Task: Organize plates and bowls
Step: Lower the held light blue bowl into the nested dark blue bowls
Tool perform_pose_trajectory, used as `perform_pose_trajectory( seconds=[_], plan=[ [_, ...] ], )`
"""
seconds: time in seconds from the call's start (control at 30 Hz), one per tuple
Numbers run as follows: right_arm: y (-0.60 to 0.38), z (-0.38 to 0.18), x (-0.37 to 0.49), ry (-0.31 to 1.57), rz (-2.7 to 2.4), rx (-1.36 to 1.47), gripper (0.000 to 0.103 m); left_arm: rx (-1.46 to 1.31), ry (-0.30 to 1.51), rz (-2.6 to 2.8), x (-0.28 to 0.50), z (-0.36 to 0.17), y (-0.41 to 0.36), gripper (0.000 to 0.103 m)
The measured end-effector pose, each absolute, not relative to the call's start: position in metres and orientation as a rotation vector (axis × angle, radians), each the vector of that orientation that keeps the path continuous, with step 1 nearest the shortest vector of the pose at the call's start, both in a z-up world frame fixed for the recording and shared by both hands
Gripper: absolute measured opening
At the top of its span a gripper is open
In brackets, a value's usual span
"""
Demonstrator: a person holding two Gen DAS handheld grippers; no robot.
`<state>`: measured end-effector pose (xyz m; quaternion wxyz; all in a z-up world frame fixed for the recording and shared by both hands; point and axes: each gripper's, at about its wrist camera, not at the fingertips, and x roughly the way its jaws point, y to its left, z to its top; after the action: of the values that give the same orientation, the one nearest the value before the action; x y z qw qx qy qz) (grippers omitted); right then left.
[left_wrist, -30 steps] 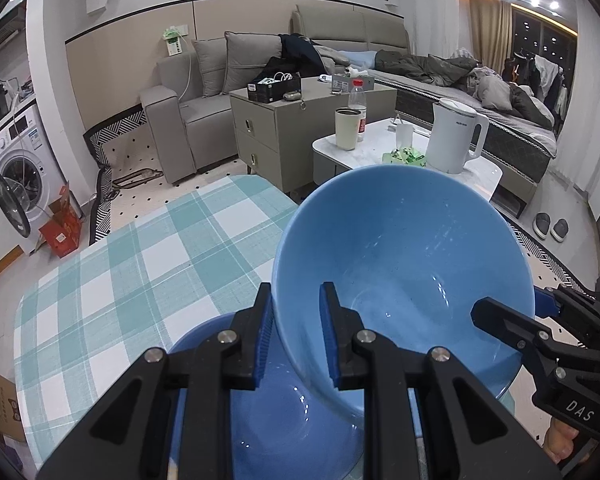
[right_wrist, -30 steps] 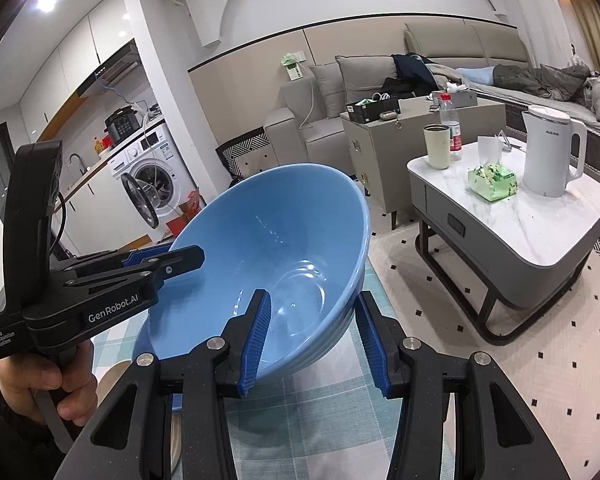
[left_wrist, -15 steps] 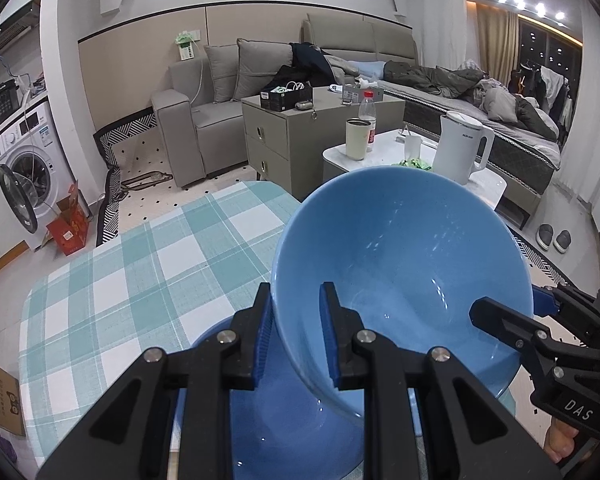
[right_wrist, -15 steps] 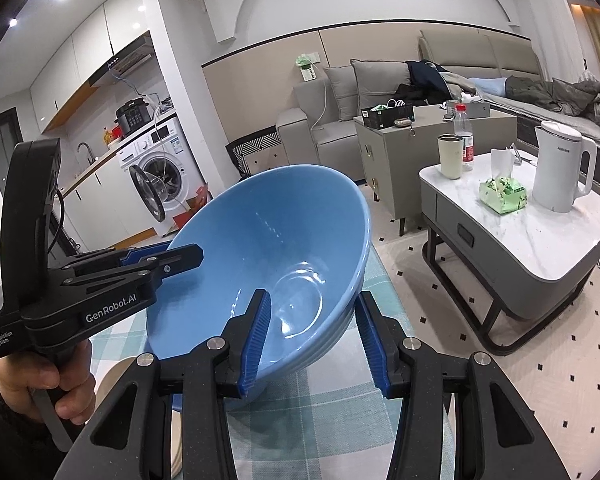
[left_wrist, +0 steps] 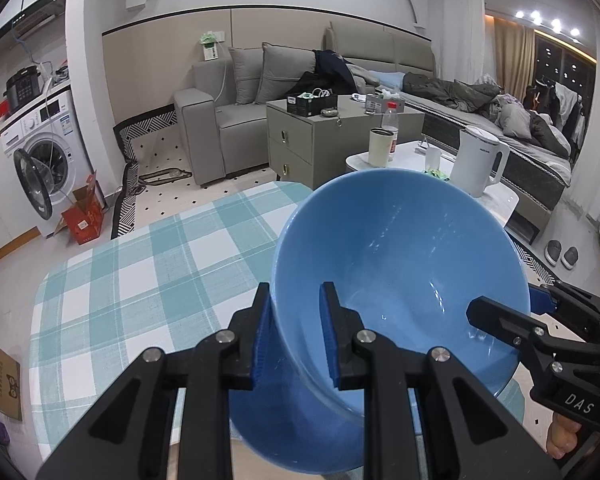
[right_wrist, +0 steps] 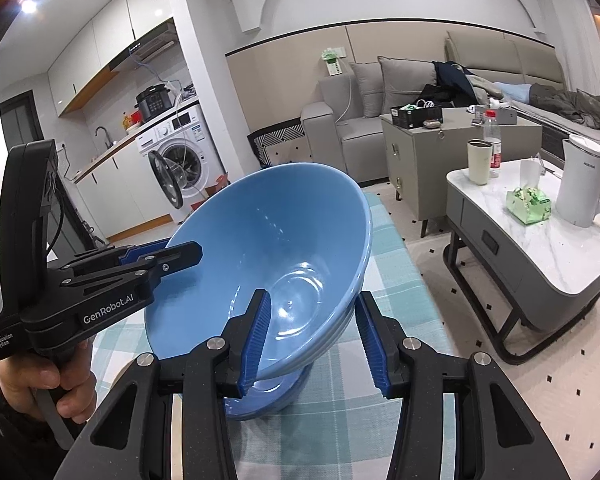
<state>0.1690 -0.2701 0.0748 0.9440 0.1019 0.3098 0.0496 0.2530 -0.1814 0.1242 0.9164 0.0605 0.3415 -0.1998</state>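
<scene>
A large light-blue bowl [left_wrist: 400, 280] is held tilted above the checked tablecloth [left_wrist: 148, 272]. My left gripper [left_wrist: 294, 336] is shut on its near rim, one finger inside and one outside. My right gripper [right_wrist: 312, 340] straddles the opposite rim of the same bowl [right_wrist: 276, 264], its jaws wider than the wall, so contact is unclear. The bowl appears to be more than one nested. A darker blue plate [right_wrist: 268, 396] lies under it on the table. Each view shows the other gripper [left_wrist: 540, 340] [right_wrist: 100, 280] at the far rim.
A white marble coffee table [right_wrist: 548, 248] with a white kettle [right_wrist: 584, 184], a cup and a green tissue pack stands right of the table. A grey cabinet [left_wrist: 324, 136] and sofa are behind. A washing machine [left_wrist: 40, 160] is at the left. A pale plate edge shows at bottom [right_wrist: 176, 432].
Both grippers and the bowl have risen and tilted up a little; more of the room and less of the plate below shows. The grips look the same.
</scene>
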Motion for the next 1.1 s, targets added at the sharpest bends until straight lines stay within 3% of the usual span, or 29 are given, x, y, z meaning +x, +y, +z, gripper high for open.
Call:
perform_pose_trajectory(
  seconds=[1.1],
  plan=[
    [-0.202, 0.031, 0.189, 0.754, 0.171, 0.125, 0.045, 0.068, 0.775, -0.337, 0.243, 0.077, -0.124, 0.021]
  ],
)
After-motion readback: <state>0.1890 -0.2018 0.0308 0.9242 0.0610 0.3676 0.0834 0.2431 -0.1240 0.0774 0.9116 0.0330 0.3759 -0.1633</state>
